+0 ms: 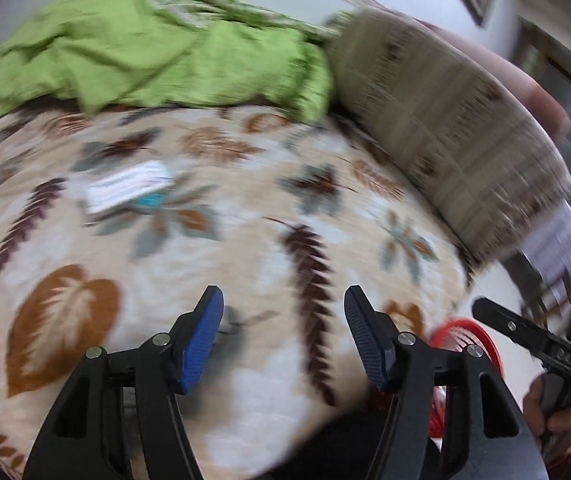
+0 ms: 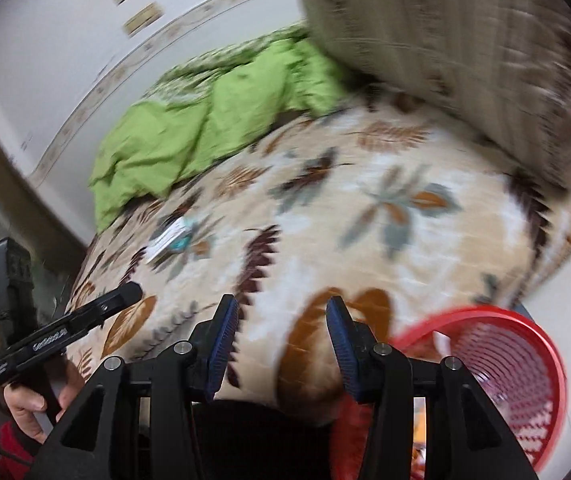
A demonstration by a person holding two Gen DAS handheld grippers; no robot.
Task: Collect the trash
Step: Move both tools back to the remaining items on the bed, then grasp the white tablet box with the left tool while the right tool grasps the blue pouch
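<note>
- Left wrist view: left gripper [image 1: 283,336] has its blue pads spread, nothing between them, hanging over the leaf-print bedspread [image 1: 245,208].
- Trash in sight: a flat white wrapper [image 1: 125,186] with a teal scrap at its near edge, lying on the bedspread far and to the left of that gripper, well apart from it.
- Wrapper's long axis looks to run left-near to right-far, slightly slanted; blur hides its ends.
- Right wrist view: right gripper [image 2: 281,344] also spread and empty; the same wrapper [image 2: 169,240] sits far-left of it, beyond the brown leaf.
- Left gripper seems the nearer of the two, as the right one stands over by the red basket [image 2: 525,360] at the bed's near right corner.
- Green blanket [image 1: 157,52] and a patterned pillow [image 1: 445,120] lie farther back, clear of the wrapper.
- Judgement: the reach goes forward and left, pads turned across the wrapper's short side.
</note>
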